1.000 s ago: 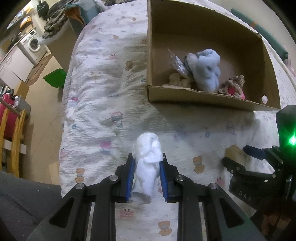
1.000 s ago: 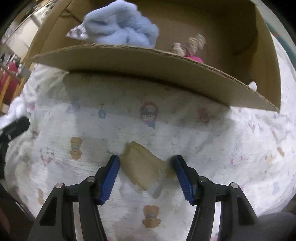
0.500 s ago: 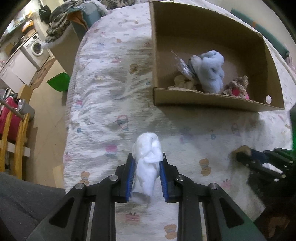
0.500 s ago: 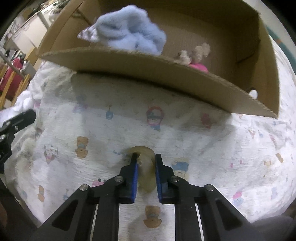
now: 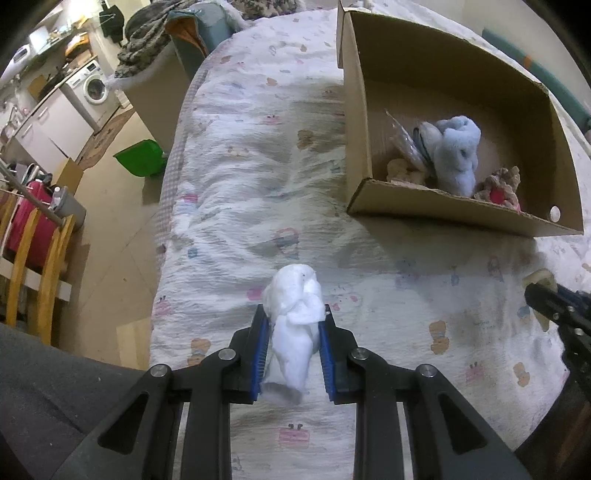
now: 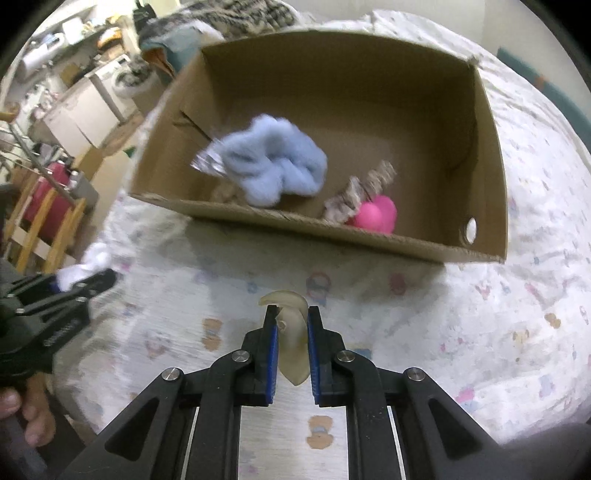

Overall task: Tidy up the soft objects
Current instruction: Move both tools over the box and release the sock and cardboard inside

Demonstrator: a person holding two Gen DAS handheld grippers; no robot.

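Note:
My left gripper (image 5: 292, 317) is shut on a white crumpled soft cloth (image 5: 293, 325) and holds it above the patterned bedsheet (image 5: 258, 206). My right gripper (image 6: 290, 314) is shut on a small beige soft piece (image 6: 291, 339), lifted above the sheet. It also shows at the right edge of the left wrist view (image 5: 546, 295). An open cardboard box (image 6: 491, 155) lies ahead on the bed. It holds a light blue fluffy item (image 6: 273, 166), a pink soft toy (image 6: 376, 214) and a brown knitted item (image 6: 365, 188). The left gripper and white cloth (image 6: 88, 266) show at the left of the right wrist view.
The bed's left edge (image 5: 166, 221) drops to the floor, where a green bin (image 5: 140, 157), a wooden chair (image 5: 33, 258) and a washing machine (image 5: 94, 83) stand. A pile of clothes (image 5: 155, 29) sits beyond the bed's far end.
My right gripper closed on the beige piece and lifted it off the sheet, so the box interior now shows. My left gripper rose and pulled back a little with the white cloth.

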